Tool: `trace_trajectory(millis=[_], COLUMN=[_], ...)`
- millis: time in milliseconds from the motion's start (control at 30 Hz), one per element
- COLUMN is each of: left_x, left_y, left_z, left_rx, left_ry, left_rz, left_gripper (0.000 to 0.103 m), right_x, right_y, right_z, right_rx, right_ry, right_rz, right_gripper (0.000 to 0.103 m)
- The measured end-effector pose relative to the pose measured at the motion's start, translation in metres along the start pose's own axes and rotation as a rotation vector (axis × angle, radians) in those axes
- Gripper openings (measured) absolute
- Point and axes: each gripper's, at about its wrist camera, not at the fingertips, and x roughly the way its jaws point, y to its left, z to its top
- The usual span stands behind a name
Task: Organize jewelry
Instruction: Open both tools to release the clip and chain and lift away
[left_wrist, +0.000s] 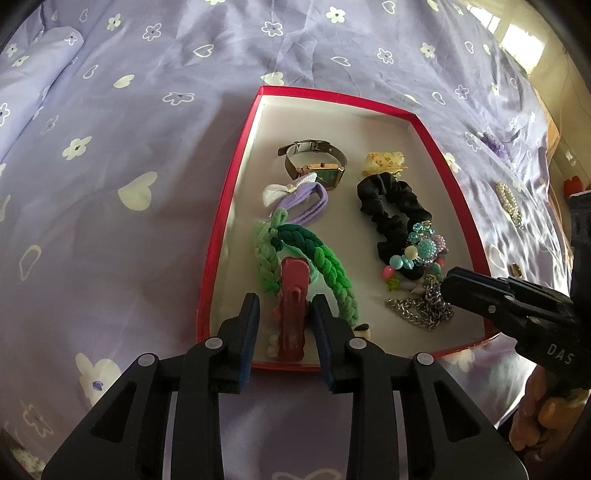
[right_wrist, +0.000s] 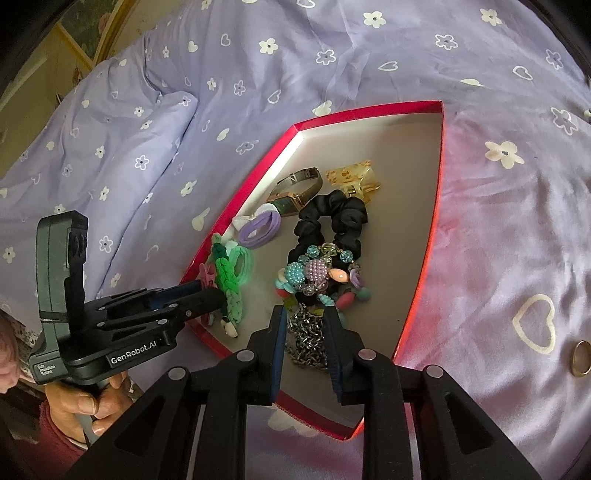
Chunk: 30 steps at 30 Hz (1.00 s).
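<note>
A red box (left_wrist: 221, 206) with a pale floor lies on the bed and holds a watch (left_wrist: 314, 162), a purple hair tie (left_wrist: 295, 201), a green braided band (left_wrist: 325, 269), a black scrunchie (left_wrist: 391, 214), a beaded bracelet (left_wrist: 421, 251), a yellow clip (left_wrist: 384, 162) and a silver chain (left_wrist: 421, 306). My left gripper (left_wrist: 285, 317) is open around a red hair clip (left_wrist: 291, 306) lying in the box's near corner. My right gripper (right_wrist: 306, 332) is open astride the silver chain (right_wrist: 306, 339); it also shows in the left wrist view (left_wrist: 476, 291).
On the purple flowered sheet (left_wrist: 110, 184) right of the box lie a gold ring (right_wrist: 580, 357), a rhinestone clip (left_wrist: 509, 203) and a purple flower piece (left_wrist: 493, 144). A pillow (right_wrist: 92, 147) lies at the far left. The person's hands hold both handles.
</note>
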Motion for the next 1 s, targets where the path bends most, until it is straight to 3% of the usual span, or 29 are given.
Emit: trace_trajectory(millis=[333,467,633,700,833,1000], left_x=[-0.002,-0.004,-0.013,-0.019,-0.033,-0.05], left_y=[-0.001,-0.002,-0.005,-0.006,-0.004,0.0], left_z=[-0.002,-0.002,-0.004,-0.005,-0.01,-0.02], left_rx=[0.0,-0.001,-0.002,-0.001,-0.02,-0.059], left_ry=[-0.003,-0.007,-0.023,-0.036,-0.066,-0.106], left_rz=[0.005,0.006,0.008,0.014,0.03,0.014], left_gripper=[0.034,0.04,0.049,0.054,0.069,0.077], right_x=[-0.003,-0.01,-0.025,-0.031,-0.043,-0.051], right_y=[-0.001,-0.001,-0.002,-0.003,-0.005,-0.007], right_z=[-0.001,-0.001,-0.002,-0.001,-0.003,-0.012], right_rx=[0.011,0.023,0.044,0.056,0.082,0.109], right_ry=[-0.006,-0.024,-0.07,-0.094,-0.144,-0.18], right_rz=[0.01,0.026,0.048,0.058,0.082,0.102], right_gripper=[0.024,0.039,0.051,0.062,0.07,0.079])
